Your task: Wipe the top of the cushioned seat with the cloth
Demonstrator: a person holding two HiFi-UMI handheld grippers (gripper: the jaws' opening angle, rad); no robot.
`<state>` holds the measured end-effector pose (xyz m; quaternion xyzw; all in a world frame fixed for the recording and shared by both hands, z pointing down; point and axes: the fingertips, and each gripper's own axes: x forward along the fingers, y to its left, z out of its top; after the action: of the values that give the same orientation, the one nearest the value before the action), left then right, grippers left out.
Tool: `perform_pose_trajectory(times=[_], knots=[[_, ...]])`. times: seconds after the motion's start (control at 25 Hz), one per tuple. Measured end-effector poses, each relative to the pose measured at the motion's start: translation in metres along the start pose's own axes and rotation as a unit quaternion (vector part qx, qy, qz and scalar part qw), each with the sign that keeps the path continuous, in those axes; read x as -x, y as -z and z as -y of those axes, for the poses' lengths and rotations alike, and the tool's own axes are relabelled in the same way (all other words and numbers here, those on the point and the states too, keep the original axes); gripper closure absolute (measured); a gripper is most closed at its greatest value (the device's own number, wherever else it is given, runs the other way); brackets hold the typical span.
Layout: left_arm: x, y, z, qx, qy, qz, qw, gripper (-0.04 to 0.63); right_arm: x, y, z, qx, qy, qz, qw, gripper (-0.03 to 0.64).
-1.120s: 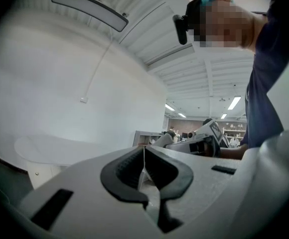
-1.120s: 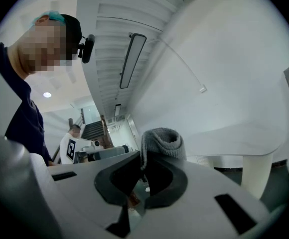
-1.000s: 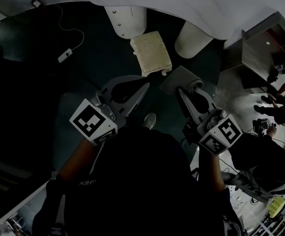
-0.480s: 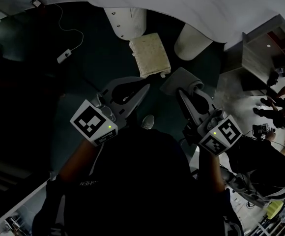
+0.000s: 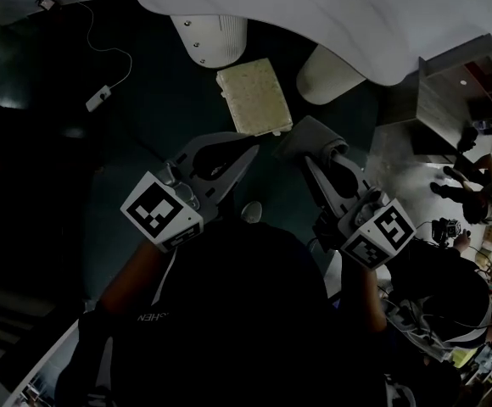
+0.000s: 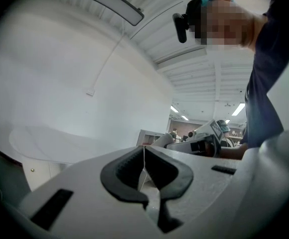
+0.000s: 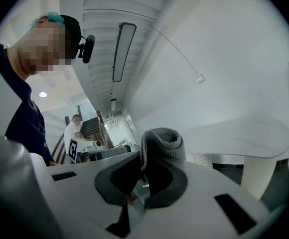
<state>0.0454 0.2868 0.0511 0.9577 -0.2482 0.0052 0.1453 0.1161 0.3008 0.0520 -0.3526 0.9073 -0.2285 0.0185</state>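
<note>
The cushioned seat [image 5: 254, 97] is a beige square pad, low on the dark floor under the white table's edge. In the head view it lies just beyond both grippers. My left gripper [image 5: 251, 150] is shut and empty, its tips a little below the seat's near edge; its own view shows the pads [image 6: 134, 164] pressed together. My right gripper [image 5: 311, 161] is shut on a folded grey cloth [image 5: 310, 136], which sticks out past the tips to the right of the seat. The right gripper view shows the cloth [image 7: 163, 140] pinched between the pads [image 7: 125, 176].
A white table top [image 5: 331, 7] overhangs the seat, with two pale pedestal legs [image 5: 210, 39] [image 5: 329, 75] on either side behind it. A power strip with cable [image 5: 98, 98] lies at the left. A cabinet [image 5: 446, 102] and people [image 5: 477, 186] are at the right.
The seat has slid slightly left and down in the head view as the camera shifted. Both grippers hold almost the same pose, the cloth still pinched.
</note>
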Motion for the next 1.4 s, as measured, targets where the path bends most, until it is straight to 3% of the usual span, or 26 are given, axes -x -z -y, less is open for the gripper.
perform_pose_trajectory(times=[0.84,1.16,1.4], knots=[[-0.012,-0.005,-0.257,0.067,0.004,-0.032,0.9973,0.581,-0.221,-0.01,0.103,-0.036,0.043,-0.08,0.995,0.584],[-0.023,0.008,-0.295,0.083,-0.004,-0.044,0.9956,0.586,-0.251,-0.001,0.134,-0.047,0.047,-0.1,0.993,0.584],[-0.042,0.06,-0.342,0.107,-0.023,-0.079,0.9909,0.588,-0.286,0.033,0.185,-0.073,0.038,-0.133,0.988,0.584]])
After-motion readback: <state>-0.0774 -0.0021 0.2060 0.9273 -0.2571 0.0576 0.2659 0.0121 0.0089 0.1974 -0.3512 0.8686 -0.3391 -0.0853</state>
